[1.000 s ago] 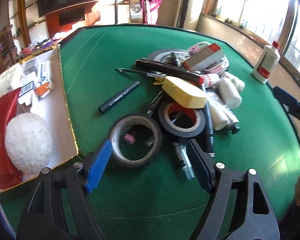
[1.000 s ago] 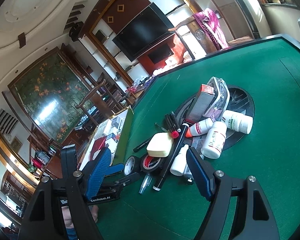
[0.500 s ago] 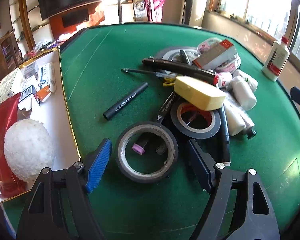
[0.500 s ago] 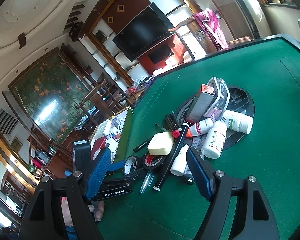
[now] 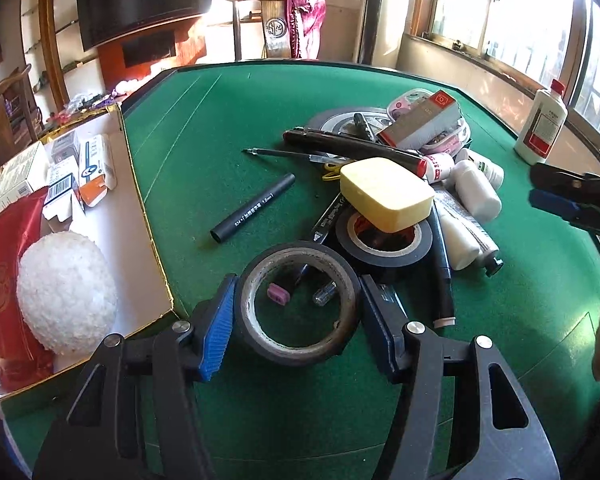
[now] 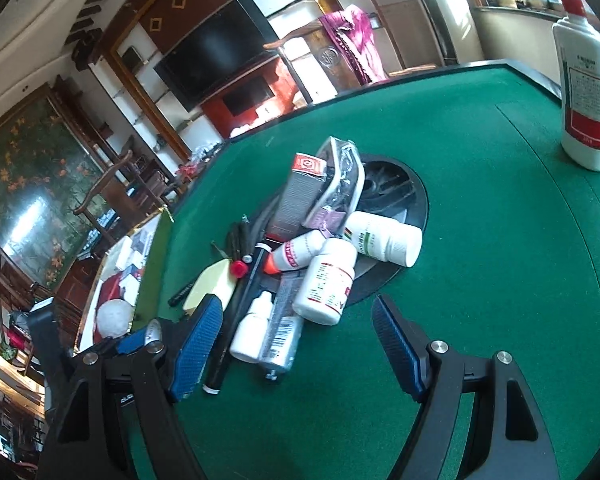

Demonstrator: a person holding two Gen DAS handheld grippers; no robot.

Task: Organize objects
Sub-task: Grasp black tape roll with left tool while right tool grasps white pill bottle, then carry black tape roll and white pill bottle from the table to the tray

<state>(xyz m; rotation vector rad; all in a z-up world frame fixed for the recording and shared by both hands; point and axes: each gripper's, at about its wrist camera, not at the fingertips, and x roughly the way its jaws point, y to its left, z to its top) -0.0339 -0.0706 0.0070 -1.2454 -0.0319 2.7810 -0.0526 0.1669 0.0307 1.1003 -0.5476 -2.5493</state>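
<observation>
Closing around the tape roll [image 5: 298,300] (pads touching), left gripper [image 5: 296,320].

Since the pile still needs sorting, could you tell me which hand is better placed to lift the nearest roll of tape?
Left. The left gripper has just been closing its jaws on the tape roll; the right gripper hangs open over the bottles.

Left gripper [image 5: 296,316] straddles a black tape roll [image 5: 298,308] lying flat on the green felt table [image 5: 204,132]; its jaws have just been closing and both blue pads meet the roll's outer wall. A second tape roll [image 5: 384,244] lies just behind, a yellow soap-like block [image 5: 386,194] resting on it. A white-lined box [image 5: 136,216] sits left.
</observation>
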